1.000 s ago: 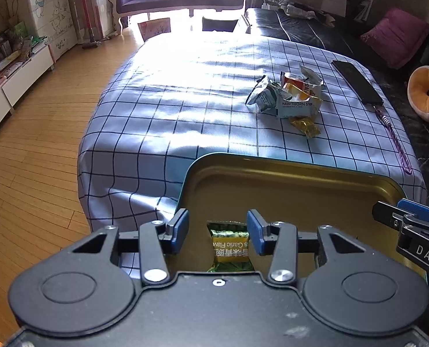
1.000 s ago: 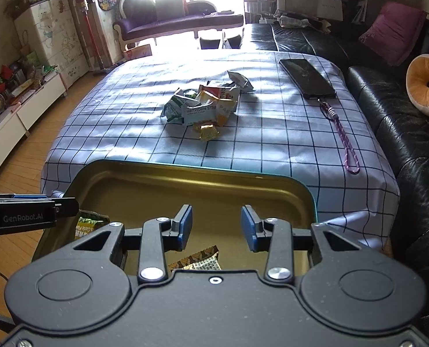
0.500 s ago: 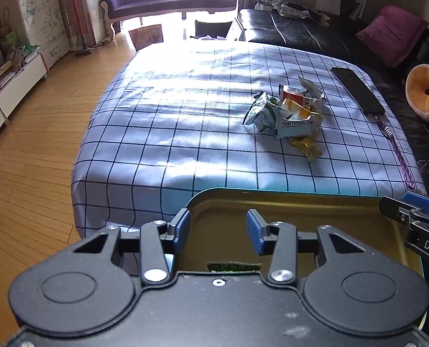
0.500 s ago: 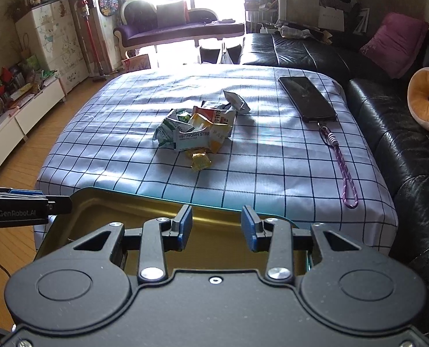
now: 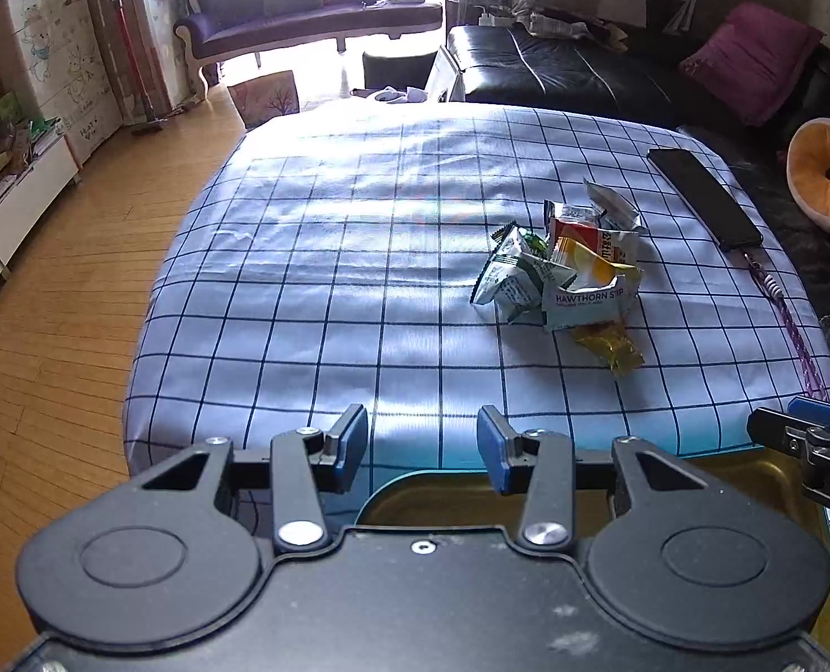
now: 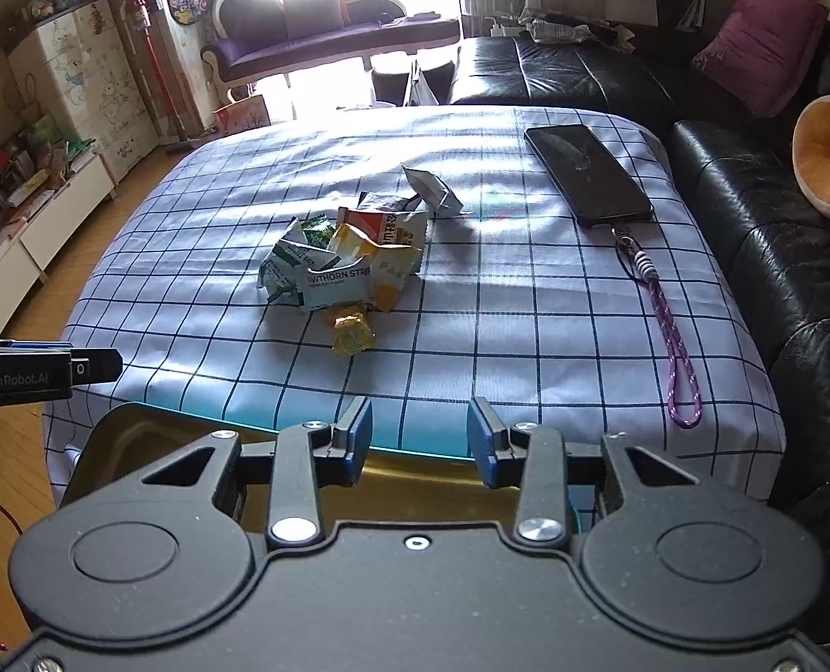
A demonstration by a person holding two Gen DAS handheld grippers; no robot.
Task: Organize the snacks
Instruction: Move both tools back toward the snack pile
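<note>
A home living room: black leather sofa (image 6: pixel 572 75), purple chaise (image 6: pixel 325 39), toy-cluttered shelves (image 6: pixel 28 179).

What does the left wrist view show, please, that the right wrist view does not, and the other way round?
Only the left wrist view shows the right hand-held gripper entering at its right edge. Only the right wrist view shows the left hand-held gripper at its left edge and the strap's looped end. Both show the snack pile, the phone, the checked cloth and the tin's rim, each gripper open.

- Your left gripper (image 5: pixel 422 448) has lifted away; the tin (image 5: pixel 432 498) now shows only its far rim.
- Your right gripper (image 6: pixel 419 442) rose likewise, hiding the tin's packets.
</note>
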